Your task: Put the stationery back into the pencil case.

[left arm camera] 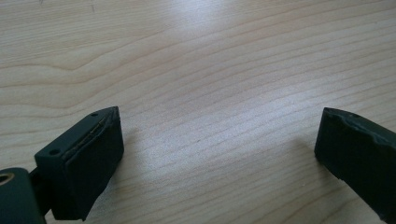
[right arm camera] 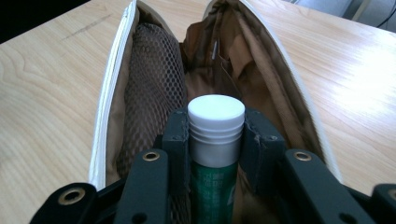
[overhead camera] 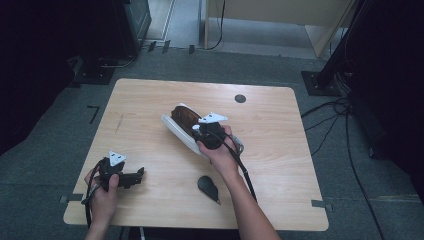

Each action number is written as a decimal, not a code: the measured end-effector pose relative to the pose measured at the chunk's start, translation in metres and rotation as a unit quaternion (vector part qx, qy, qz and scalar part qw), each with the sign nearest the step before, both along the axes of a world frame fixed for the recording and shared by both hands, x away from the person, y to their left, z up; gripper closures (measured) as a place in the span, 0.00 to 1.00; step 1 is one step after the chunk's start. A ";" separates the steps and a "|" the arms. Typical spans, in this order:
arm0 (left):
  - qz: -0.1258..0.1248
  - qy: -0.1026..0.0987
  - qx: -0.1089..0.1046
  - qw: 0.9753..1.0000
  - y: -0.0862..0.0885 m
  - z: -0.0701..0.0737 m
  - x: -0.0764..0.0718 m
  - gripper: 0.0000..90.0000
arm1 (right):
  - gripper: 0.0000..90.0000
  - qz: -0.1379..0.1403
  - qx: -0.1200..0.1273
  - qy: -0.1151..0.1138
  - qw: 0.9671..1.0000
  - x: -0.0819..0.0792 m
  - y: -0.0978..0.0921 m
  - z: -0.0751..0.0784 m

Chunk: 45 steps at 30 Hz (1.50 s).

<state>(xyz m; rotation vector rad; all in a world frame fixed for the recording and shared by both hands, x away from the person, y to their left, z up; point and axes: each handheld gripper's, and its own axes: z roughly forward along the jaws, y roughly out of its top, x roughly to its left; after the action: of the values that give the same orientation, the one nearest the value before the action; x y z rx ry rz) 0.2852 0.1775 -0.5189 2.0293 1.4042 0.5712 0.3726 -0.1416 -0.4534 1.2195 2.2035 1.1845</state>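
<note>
- The left tongs [overhead camera: 136, 176] sit low over the near left part of the table [overhead camera: 150, 100], held in the person's left hand [overhead camera: 102, 192]. In the left gripper view their two black jaws stand wide apart with only bare wood grain between them, so they are released and grasp nothing.
- A small dark teardrop-shaped object [overhead camera: 207, 186] lies flat on the table nearer the front edge, between the two forearms and apart from both tongs.
- The white pouch [overhead camera: 176, 129] lies open near the middle of the table, its brown lining and a mesh pocket [right arm camera: 154, 84] showing in the right gripper view.
- The right tongs [right arm camera: 216, 135] are clenched on a green tube with a white ribbed cap [right arm camera: 215, 122], gripping it just below the cap. The tube sits at the mouth of the open pouch, its cap pointing into the lining.
- A round dark grommet [overhead camera: 240, 98] is set in the table towards the far right edge.
</note>
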 end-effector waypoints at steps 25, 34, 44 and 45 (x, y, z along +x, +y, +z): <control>0.000 0.000 0.000 1.000 0.000 0.000 0.000 0.02 | 0.72 -0.007 -0.026 0.032 0.999 0.025 0.020 -0.012; 0.000 0.000 0.000 1.000 0.000 0.000 0.000 0.02 | 0.72 -0.007 -0.064 0.070 0.995 0.034 0.029 -0.018; -0.001 0.000 0.000 1.000 0.000 0.000 0.000 0.02 | 0.67 -0.003 -0.080 0.065 0.995 0.034 0.031 -0.020; -0.001 0.000 0.000 1.000 0.000 0.000 0.000 0.02 | 0.67 -0.001 -0.078 0.059 0.995 0.033 0.030 -0.019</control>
<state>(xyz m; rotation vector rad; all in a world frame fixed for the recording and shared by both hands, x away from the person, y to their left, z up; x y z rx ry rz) 0.2852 0.1775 -0.5189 2.0306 1.4022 0.5705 0.4057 -0.1112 -0.4729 1.2565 2.3300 0.9407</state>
